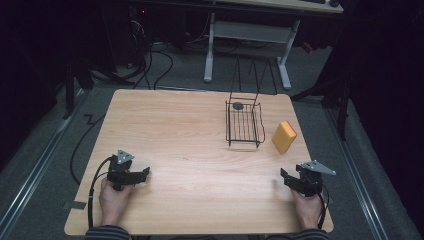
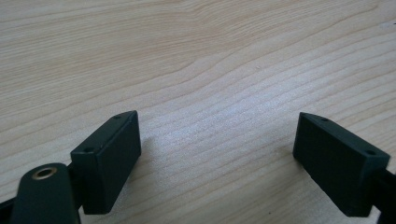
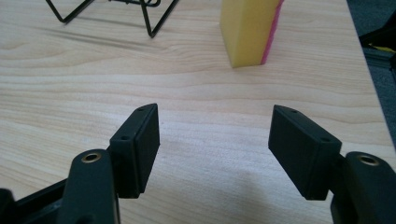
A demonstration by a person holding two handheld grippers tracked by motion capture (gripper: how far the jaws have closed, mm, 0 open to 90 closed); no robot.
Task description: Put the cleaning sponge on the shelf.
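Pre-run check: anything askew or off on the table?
Only the sponge: it stands on edge right of the wire rack rather than lying flat. Rack upright. Left gripper and right gripper open, holding nothing.

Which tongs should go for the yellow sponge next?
Right. The right tongs sit open near the upright yellow-and-pink sponge, facing it in their own view. The left tongs are across the wooden table.
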